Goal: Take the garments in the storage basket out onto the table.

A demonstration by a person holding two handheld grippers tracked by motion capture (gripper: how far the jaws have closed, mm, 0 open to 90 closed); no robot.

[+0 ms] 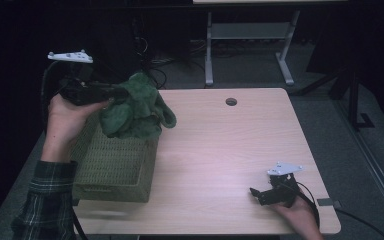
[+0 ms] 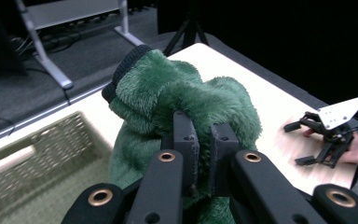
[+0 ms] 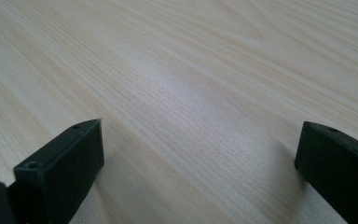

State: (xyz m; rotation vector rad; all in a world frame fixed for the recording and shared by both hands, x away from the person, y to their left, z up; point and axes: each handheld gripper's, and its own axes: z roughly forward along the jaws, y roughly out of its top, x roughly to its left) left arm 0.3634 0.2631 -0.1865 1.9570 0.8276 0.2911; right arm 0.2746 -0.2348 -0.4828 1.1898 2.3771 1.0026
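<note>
My left gripper (image 2: 199, 140) pinched the green fleece garment (image 1: 136, 107) above the woven basket (image 1: 115, 167) to lift it clear, while my right gripper (image 1: 260, 194) rested wide open on the table (image 1: 215, 150).

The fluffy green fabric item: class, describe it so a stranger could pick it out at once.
Start at the light wooden table, then find the woven olive basket on its left edge. Above it, the left gripper pinches the fluffy green fabric item, the one soft, furry thing, with a dark ribbed cuff.
</note>
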